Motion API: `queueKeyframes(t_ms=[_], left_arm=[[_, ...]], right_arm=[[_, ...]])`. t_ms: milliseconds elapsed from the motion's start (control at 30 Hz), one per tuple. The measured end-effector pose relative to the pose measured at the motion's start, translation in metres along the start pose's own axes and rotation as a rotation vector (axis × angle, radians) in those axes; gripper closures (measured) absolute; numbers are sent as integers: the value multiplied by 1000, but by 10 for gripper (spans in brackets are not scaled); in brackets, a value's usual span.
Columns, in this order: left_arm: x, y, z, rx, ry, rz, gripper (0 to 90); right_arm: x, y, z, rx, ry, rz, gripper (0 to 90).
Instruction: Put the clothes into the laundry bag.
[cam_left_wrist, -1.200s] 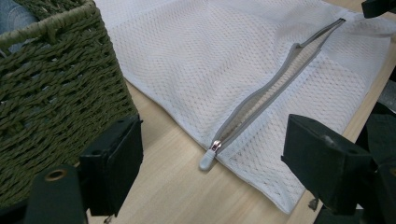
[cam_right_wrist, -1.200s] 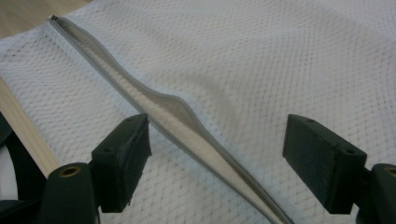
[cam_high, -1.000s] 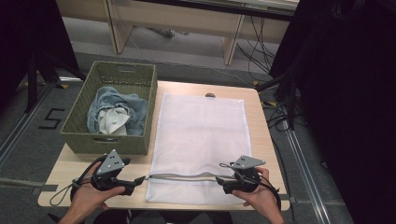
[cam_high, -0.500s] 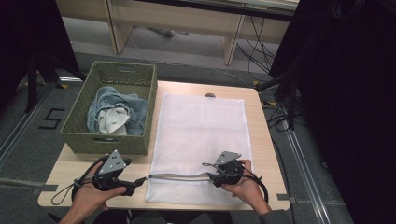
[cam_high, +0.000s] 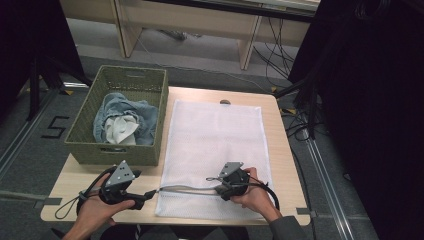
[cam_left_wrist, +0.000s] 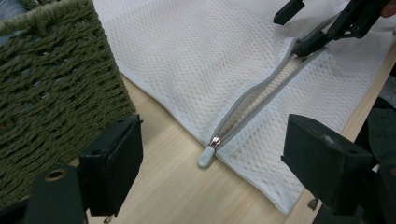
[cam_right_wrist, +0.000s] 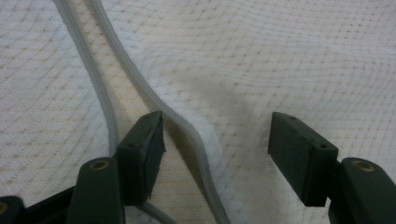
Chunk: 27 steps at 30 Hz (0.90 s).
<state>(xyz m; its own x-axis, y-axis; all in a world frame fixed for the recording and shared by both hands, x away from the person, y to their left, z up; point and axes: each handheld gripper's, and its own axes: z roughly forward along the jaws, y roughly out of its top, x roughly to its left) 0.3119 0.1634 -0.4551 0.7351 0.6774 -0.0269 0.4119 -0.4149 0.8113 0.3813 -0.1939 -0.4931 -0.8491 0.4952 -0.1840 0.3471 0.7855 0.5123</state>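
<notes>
The white mesh laundry bag (cam_high: 216, 155) lies flat on the bench, running from the far edge almost to the near edge, just beside the green woven basket (cam_high: 122, 150) that stands at the bench's left side. Its grey zipper (cam_left_wrist: 261, 100) runs along the bag's near end, and in the left gripper view it is already parted along most of its length, the two grey tapes gaping, with the zipper pull (cam_left_wrist: 208, 153) parked at the bag's near-left corner, resting on bare wood.

So the opening step looks done. The clothes (cam_high: 122, 122), blue denim and something white, are all in the basket, so loading the bag is still wholly ahead, and closing the zipper after that.

The right gripper (cam_right_wrist: 217, 154) is low over the bag near the near-right corner. Its fingers have just been closing a little, yet they stand spread, one finger (cam_right_wrist: 142, 149) sitting in the gap between the tapes and the far tape with its raised fold of mesh between the two; they do not press on it yet. My guess is it means to pinch that upper edge and lift the mouth open.

The left gripper (cam_left_wrist: 210, 163) hovers at the near-left corner, fingers spread wide with the zipper pull lying between and beyond them, nothing held
</notes>
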Motion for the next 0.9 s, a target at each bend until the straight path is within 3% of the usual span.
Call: queueKeyframes(t_ms=[33, 67, 100, 133, 200, 233, 300, 367, 400, 467, 533, 600, 667, 733, 900], left_arm=[[-1, 0, 0, -2, -1, -5, 194], [-1, 0, 0, 7, -4, -3, 195], [-2, 0, 2, -10, -2, -23, 195], [-2, 0, 1, -7, -3, -20, 195], [0, 0, 1, 6, -9, -3, 196], [-1, 0, 1, 5, -7, -22, 196], [-1, 0, 1, 6, -7, -20, 196], [-1, 0, 1, 2, -5, -20, 197], [0, 0, 1, 4, -4, -8, 198], [-2, -1, 2, -16, 3, -36, 198], [-1, 0, 2, -11, 0, -37, 198], [-2, 0, 1, -3, 3, -37, 199], [0, 2, 0, 14, 0, 0, 201], [0, 2, 0, 1, 5, -14, 202], [5, 4, -2, -24, 13, -37, 202]], right_arm=[[-1, 0, 0, 6, -7, 10, 374], [-5, 0, 0, 5, -7, -22, 382], [-3, 0, -1, 20, -1, 41, 403], [-5, 0, -1, 20, -6, 52, 431], [-8, 1, -1, 28, -22, 49, 472], [-8, 2, 0, 18, -32, 42, 491], [-10, 4, 0, 16, -36, 49, 517], [-14, 6, 1, 15, -35, 22, 553], [-14, 7, 1, 4, -36, 41, 581], [-14, 9, 0, -13, -41, 34, 633], [-15, 11, -2, -21, -43, 34, 691], [-15, 12, -2, -12, -69, 37, 756], [-16, 14, -1, 2, -80, 32, 811], [-17, 17, 0, 10, -94, 30, 851], [-27, 27, -5, -49, -130, 40, 881]])
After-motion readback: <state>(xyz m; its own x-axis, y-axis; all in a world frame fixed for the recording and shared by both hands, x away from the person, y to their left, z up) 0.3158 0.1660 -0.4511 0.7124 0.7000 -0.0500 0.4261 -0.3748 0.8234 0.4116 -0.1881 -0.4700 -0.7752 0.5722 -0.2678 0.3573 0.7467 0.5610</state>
